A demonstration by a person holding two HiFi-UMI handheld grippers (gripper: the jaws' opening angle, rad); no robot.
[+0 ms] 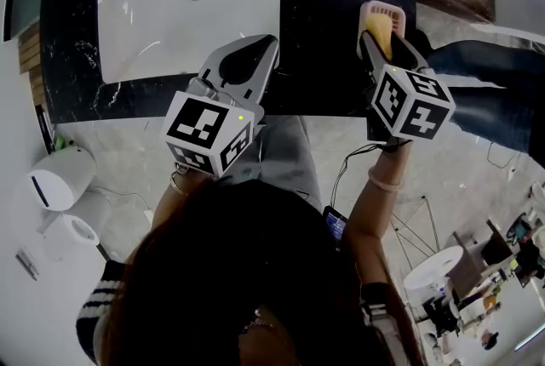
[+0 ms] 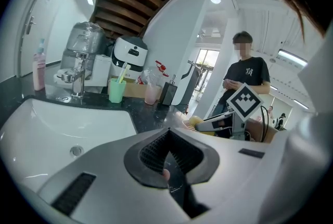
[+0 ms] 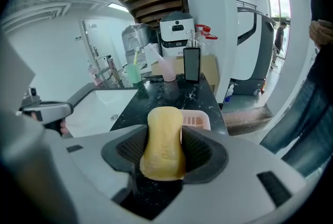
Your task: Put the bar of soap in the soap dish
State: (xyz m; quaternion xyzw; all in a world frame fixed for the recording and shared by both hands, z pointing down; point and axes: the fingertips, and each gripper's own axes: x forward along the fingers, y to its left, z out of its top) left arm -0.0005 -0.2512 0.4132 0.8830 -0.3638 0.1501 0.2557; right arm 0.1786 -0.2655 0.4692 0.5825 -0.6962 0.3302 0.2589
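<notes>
A yellow bar of soap (image 3: 162, 158) stands on end between the jaws of my right gripper (image 3: 164, 132), which is shut on it. Just beyond the soap, a pink slotted soap dish (image 3: 197, 121) sits on the black marble counter (image 3: 171, 95). In the head view the right gripper (image 1: 381, 45) holds the soap (image 1: 380, 34) over the near edge of the dish (image 1: 382, 12). My left gripper (image 1: 272, 42) hovers at the counter's front edge beside the white sink (image 1: 153, 24); its tips meet with nothing between them (image 2: 167, 133).
At the back of the counter stand a faucet (image 2: 78, 79), a green cup with a toothbrush (image 2: 116, 90), a pink cup (image 2: 152, 94), a black dispenser (image 3: 191, 64) and a pink bottle (image 2: 38, 72). A person (image 2: 245, 79) stands to the right of the counter.
</notes>
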